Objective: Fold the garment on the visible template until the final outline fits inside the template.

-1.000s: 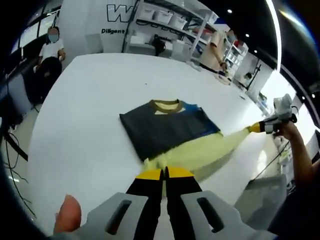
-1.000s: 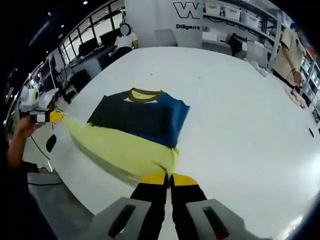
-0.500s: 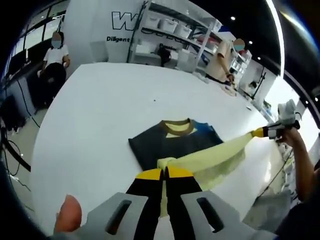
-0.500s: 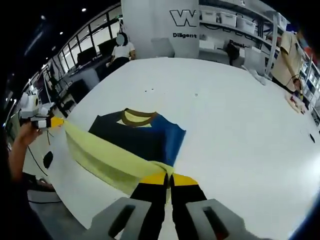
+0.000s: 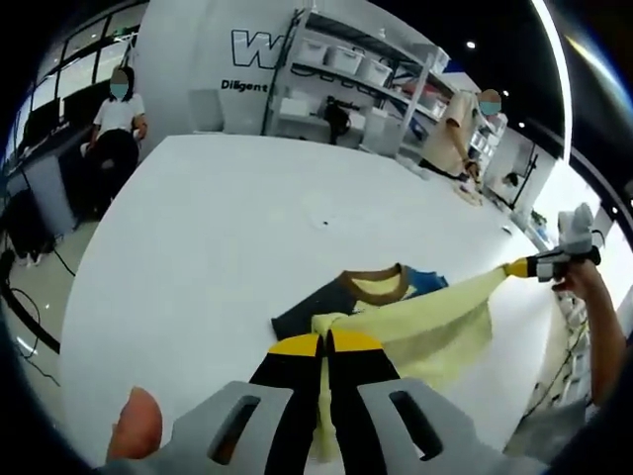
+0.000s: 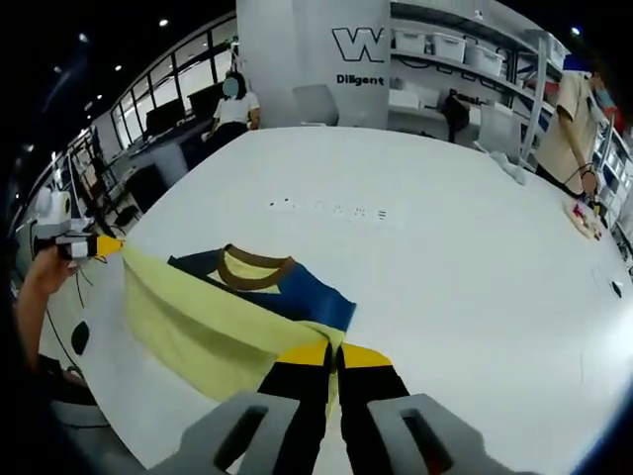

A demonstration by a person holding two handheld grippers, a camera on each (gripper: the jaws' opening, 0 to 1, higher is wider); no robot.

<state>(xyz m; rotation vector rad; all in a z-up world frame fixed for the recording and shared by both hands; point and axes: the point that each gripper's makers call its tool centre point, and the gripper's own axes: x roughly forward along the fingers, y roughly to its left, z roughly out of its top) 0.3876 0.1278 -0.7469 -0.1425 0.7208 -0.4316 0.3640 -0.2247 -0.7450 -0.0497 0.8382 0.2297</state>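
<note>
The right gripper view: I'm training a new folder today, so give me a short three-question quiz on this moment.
1. True or false: the T-shirt lies fully flat on the white table.
2. Which part is lifted? A. brown collar B. yellow lower part C. blue sleeve
3. Fill in: the right gripper is shut on the shirt's yellow ____.

Key: 1. False: the yellow lower part is raised, stretched between the right gripper and the left gripper. 2. B. 3. hem edge.
</note>
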